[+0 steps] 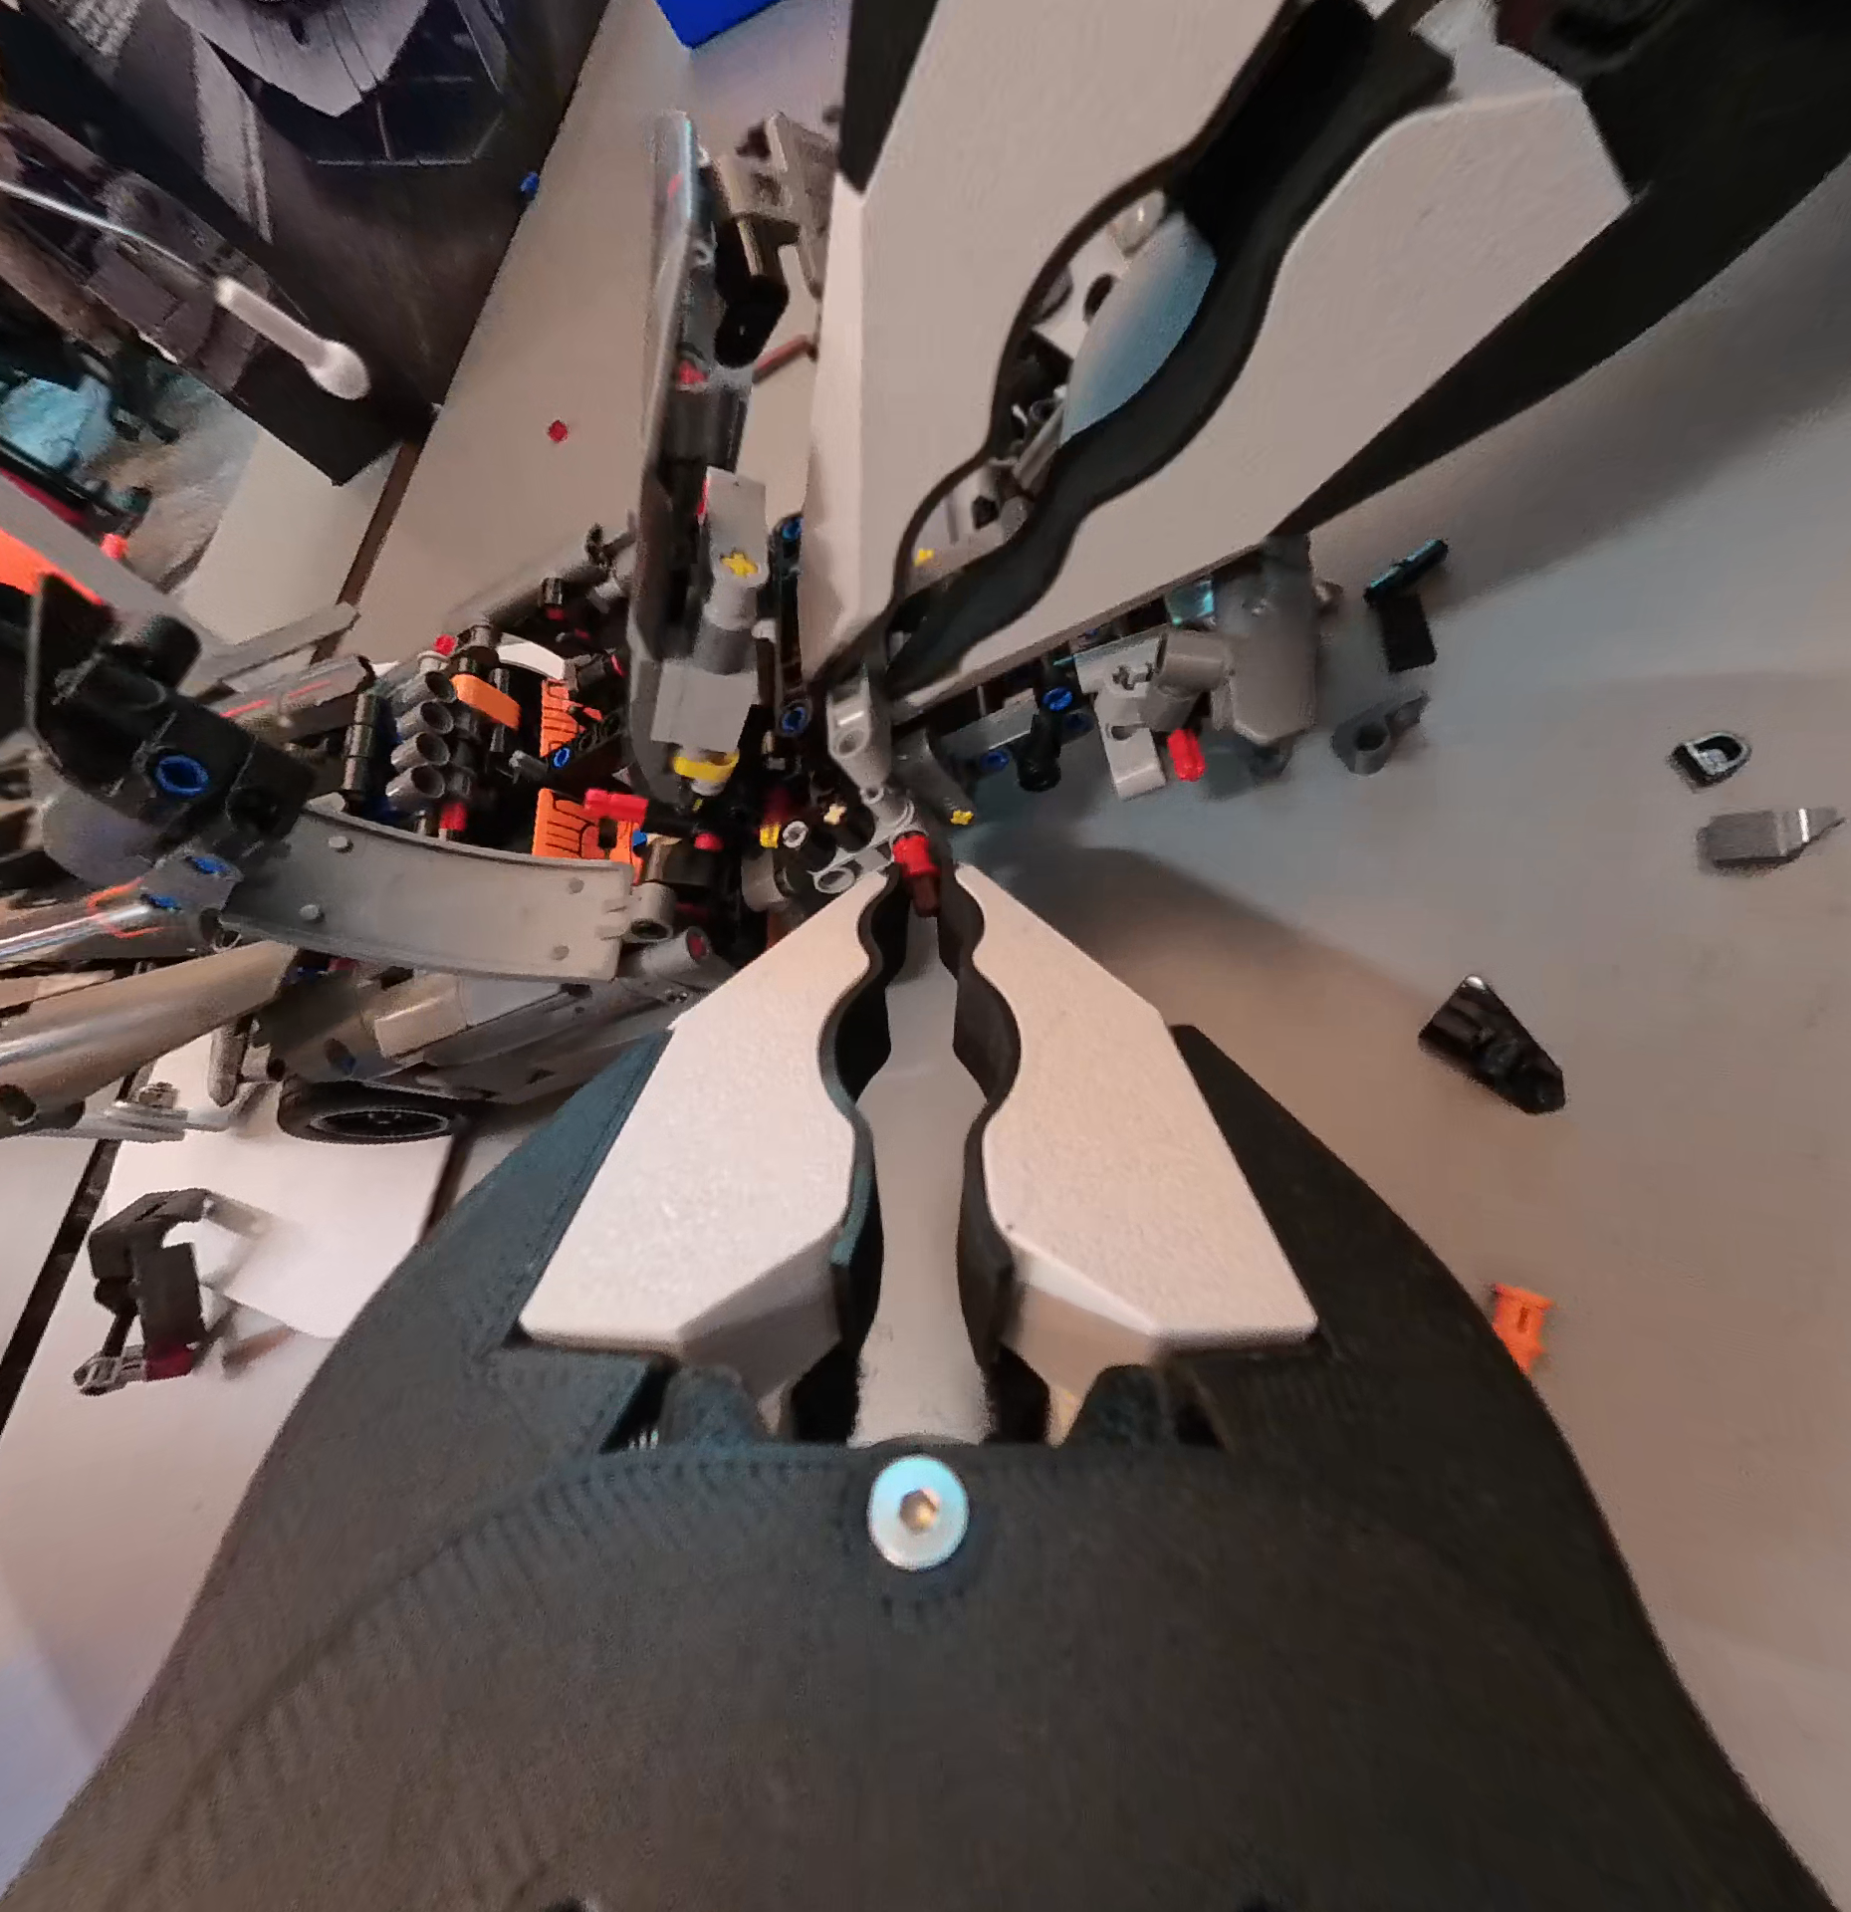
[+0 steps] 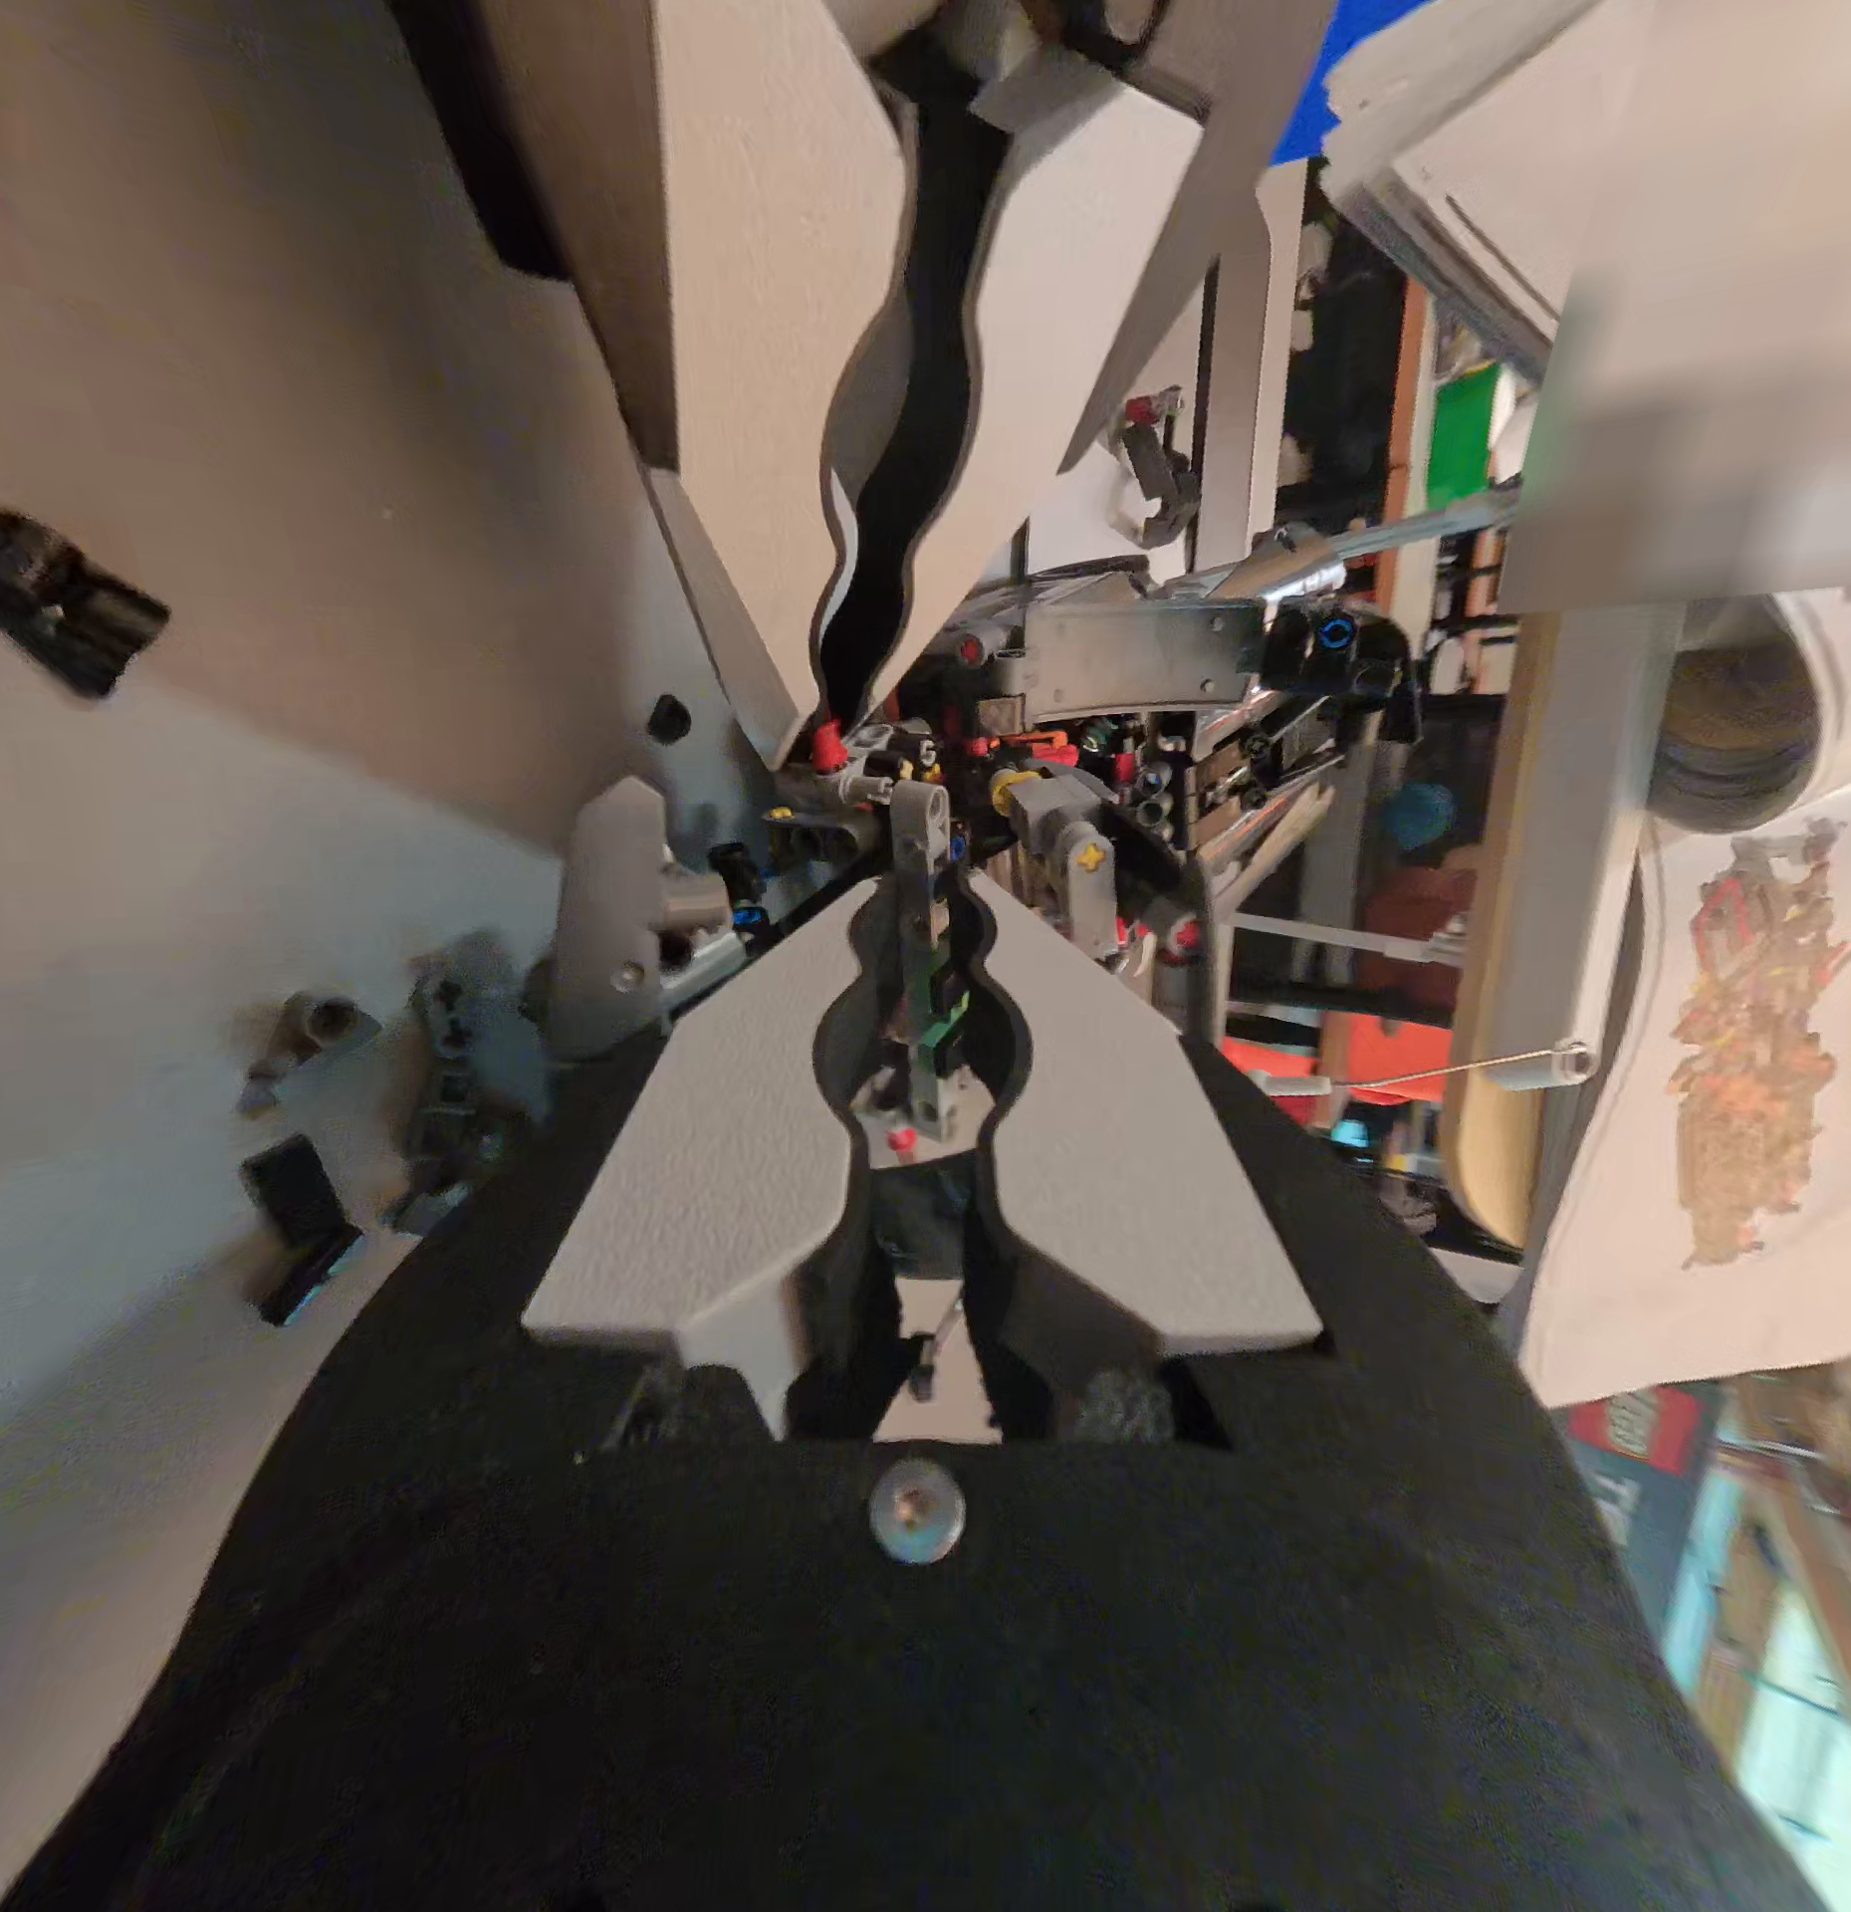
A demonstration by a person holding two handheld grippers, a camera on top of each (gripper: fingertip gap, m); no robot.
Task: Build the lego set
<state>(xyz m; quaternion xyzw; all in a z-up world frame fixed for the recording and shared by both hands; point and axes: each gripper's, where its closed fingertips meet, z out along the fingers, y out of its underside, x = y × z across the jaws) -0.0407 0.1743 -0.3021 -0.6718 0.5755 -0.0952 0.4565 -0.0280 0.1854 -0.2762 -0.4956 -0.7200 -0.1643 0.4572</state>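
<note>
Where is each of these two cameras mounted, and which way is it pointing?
Left wrist view: sits on the left hand-held gripper, looking forward along its own grey fingers, whose tips pinch a red pin at the lego car; the right hand-held gripper enters from above.
Right wrist view: sits on the right hand-held gripper, looking along its fingers, shut on a grey beam of the model, towards cluttered shelves.
Shared: both see the car, the red pin, the table and each other's gripper.

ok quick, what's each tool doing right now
Left tool: closed on a red pin.
Right tool: closed on a grey beam assembly.
</note>
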